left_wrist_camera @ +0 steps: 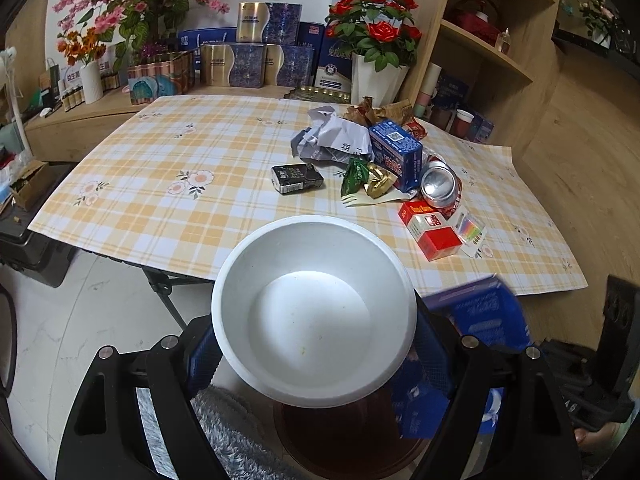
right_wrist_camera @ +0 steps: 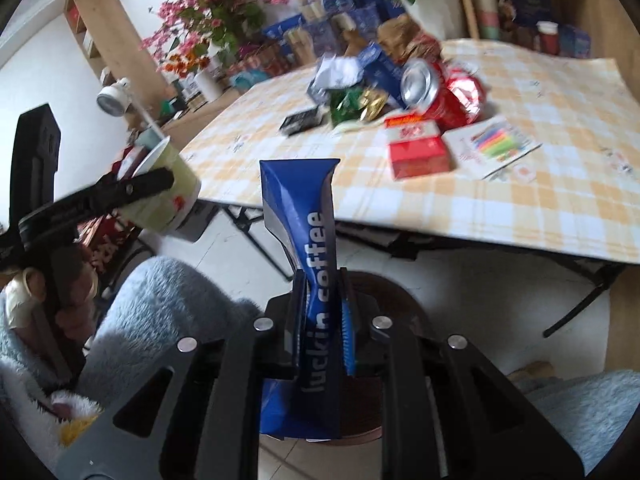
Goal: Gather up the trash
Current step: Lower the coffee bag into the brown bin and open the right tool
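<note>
Left gripper (left_wrist_camera: 316, 344) jaws wide, clamped on the white bowl (left_wrist_camera: 314, 312), mouth facing camera, held off the table (left_wrist_camera: 180, 200) edge. Right gripper (right_wrist_camera: 322, 312) jaws narrow, pinching the blue coffee bag (right_wrist_camera: 304, 216), bag standing upright. Remaining trash on the table at 1 o'clock in the left view: can (left_wrist_camera: 438, 186), red box (left_wrist_camera: 434, 232), blue box (left_wrist_camera: 396, 152), black pack (left_wrist_camera: 297, 177), wrappers (left_wrist_camera: 366, 178).

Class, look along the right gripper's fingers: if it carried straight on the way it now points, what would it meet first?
The right gripper, shut on the blue coffee bag, aims at the near table edge; likely that edge first, though depth is unclear.
</note>
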Action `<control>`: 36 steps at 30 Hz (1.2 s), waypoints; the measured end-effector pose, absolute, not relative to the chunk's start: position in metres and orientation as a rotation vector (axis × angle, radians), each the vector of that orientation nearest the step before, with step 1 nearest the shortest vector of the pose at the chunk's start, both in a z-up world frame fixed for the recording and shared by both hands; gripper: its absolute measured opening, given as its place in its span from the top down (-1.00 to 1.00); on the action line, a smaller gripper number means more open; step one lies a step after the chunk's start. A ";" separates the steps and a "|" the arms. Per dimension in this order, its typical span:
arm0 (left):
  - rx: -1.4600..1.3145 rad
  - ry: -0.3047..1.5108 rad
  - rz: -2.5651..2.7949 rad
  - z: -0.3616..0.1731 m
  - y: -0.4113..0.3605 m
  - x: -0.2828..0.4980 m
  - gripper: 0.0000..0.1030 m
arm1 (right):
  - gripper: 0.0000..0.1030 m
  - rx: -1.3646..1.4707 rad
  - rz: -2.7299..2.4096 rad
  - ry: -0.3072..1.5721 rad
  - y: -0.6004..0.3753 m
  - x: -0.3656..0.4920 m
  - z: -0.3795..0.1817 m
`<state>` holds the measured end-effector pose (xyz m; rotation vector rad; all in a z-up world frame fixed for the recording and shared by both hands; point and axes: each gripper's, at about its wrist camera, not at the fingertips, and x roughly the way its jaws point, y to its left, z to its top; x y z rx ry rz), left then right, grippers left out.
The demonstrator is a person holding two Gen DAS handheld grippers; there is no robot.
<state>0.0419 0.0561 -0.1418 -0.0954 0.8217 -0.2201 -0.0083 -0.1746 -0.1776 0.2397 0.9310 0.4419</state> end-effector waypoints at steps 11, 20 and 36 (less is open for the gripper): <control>-0.108 0.855 -0.222 -0.158 0.057 0.043 -0.56 | 0.64 0.240 0.383 1.213 -0.164 0.026 -0.255; -0.082 0.881 -0.242 -0.181 0.048 0.039 -0.56 | 0.64 0.184 0.216 1.350 -0.175 0.046 -0.317; -0.058 0.912 -0.321 -0.207 0.031 0.038 -0.56 | -0.43 0.157 0.168 1.228 -0.188 0.041 -0.289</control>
